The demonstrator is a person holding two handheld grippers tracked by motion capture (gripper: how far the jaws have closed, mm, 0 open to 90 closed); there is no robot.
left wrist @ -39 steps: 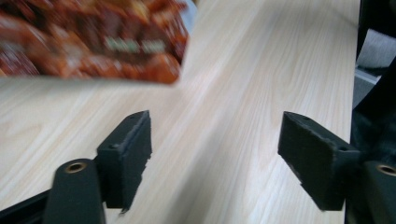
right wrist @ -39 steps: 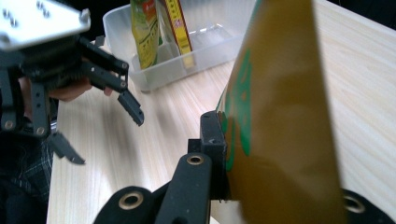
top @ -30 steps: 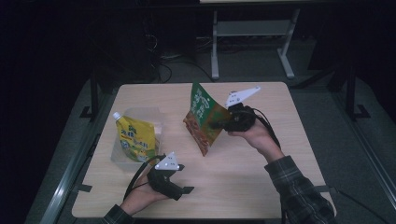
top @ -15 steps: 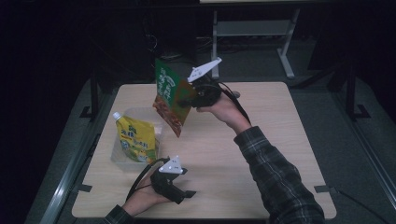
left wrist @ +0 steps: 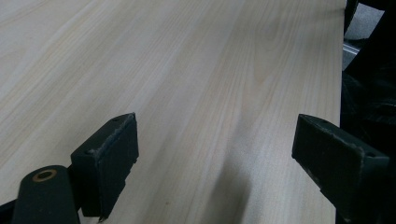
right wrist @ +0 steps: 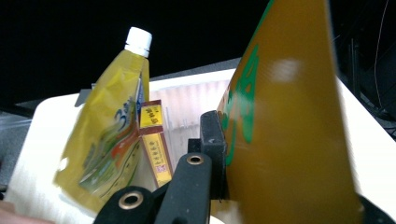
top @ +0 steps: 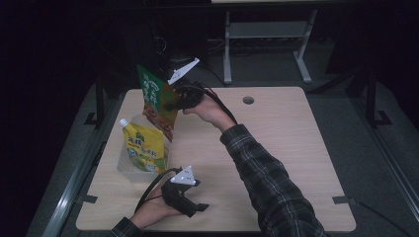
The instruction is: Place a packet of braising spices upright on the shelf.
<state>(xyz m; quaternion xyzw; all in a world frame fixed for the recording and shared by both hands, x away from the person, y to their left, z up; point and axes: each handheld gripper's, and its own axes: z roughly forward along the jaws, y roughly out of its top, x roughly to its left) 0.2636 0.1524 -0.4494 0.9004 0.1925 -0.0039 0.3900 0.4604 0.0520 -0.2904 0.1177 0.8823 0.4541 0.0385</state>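
Observation:
My right gripper is shut on a green and orange snack bag, held up in the air above the clear plastic bin at the table's left. In the right gripper view the bag sits clamped between the jaws, seen from its orange back. A yellow spout pouch with a white cap stands in the bin; beside that pouch is a small red and yellow box. My left gripper rests near the front edge, open, its fingers spread wide over bare wood.
The light wood table has a round cable hole near the back edge. A grey metal stand is behind the table on the dark floor. The right half of the tabletop holds nothing but my sleeve.
My right gripper has carried the snack bag leftward and up, from the table's middle to above the bin. The left gripper has stayed near the front edge.

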